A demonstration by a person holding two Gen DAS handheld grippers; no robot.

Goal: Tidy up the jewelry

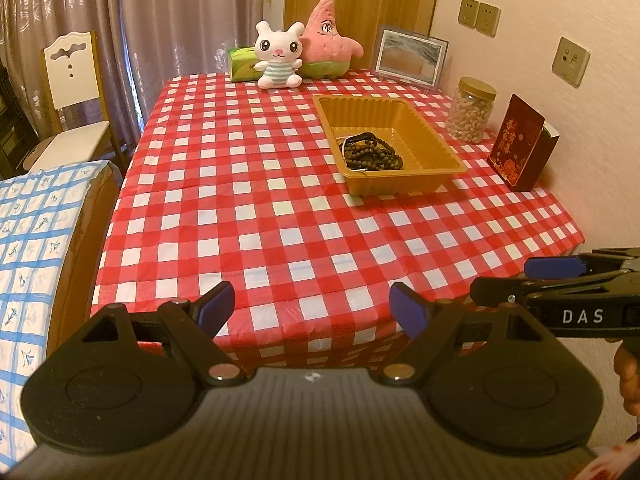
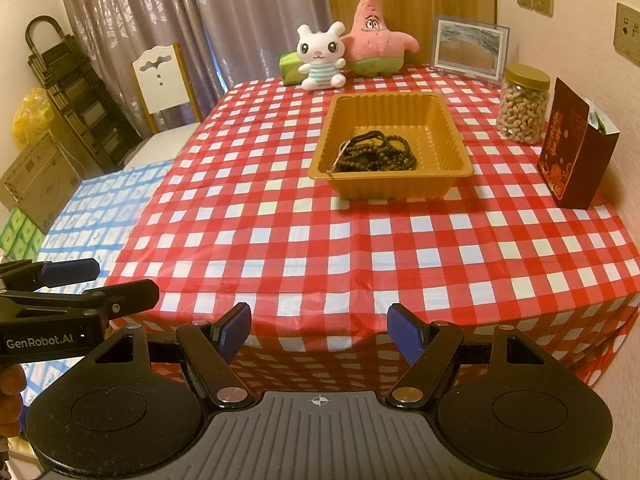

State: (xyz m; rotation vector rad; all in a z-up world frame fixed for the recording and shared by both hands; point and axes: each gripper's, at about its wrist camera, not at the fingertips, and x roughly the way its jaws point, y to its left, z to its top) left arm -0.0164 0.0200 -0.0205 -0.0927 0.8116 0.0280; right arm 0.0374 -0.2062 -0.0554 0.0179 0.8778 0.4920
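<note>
"Down by the near edge of the table, what are your two grippers doing?"

"My right gripper has its blue pads wide apart, with nothing between them. My left gripper is the same, wide apart and empty. They hang side by side, off the table, both tipped down a bit."

"Where is the jewelry?"

"Far ahead of me. It is a dark pile of beads in the brown tray. The tray sits on the red and white cloth, well away from both grippers. From my right gripper the tray is nearly straight ahead. From my left gripper it lies ahead and off to the right. So I think my right hand has the shorter way."

"Which way does the pile lie?"

"It spreads mostly across the tray, left to right, in the near part. The tray's long side runs away from me."

"What can't you see well?"

"The beads are all tangled. I cannot tell how many strings there are, or where one ends. A thin bit pokes out at the left of the pile, but it is too small to make out. The near wall of the tray hides the bottom of the pile."
</note>
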